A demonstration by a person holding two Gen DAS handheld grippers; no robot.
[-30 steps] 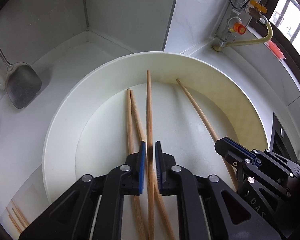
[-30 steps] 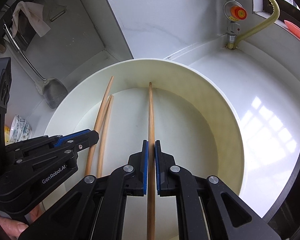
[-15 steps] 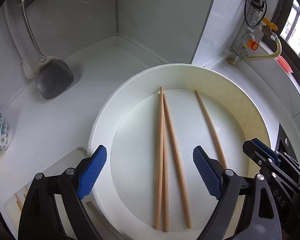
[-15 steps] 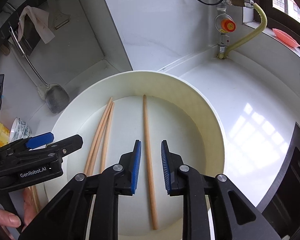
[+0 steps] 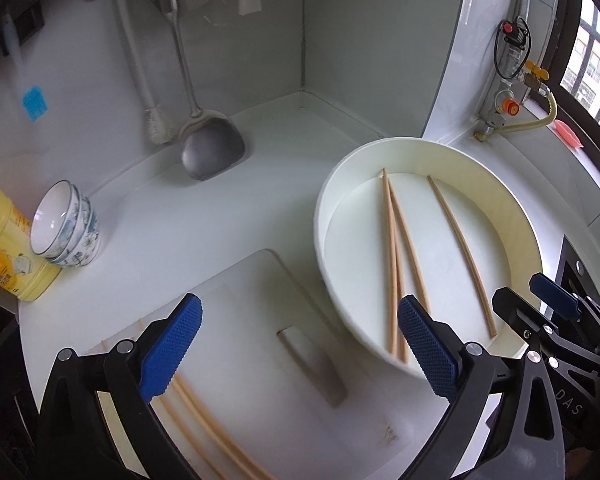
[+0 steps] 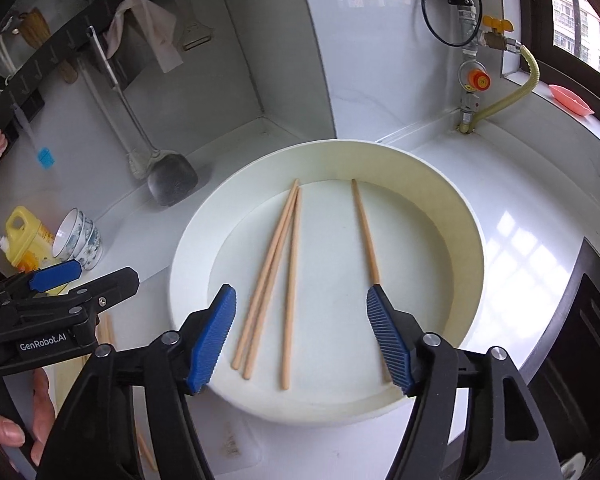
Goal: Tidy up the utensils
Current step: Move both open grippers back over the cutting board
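Both grippers, left [image 5: 300,344] and right [image 6: 302,336], agape (nothing held).

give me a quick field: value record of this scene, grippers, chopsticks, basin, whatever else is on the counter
left gripper: open, empty, over the cutting board
right gripper: open, empty, over the basin
chopsticks in basin: four, three grouped, one apart on the right
chopsticks on cutting board: at least two, partly hidden by the left gripper
counter extras: stacked bowls, yellow bottle
hanging on the wall: metal spatula, brush
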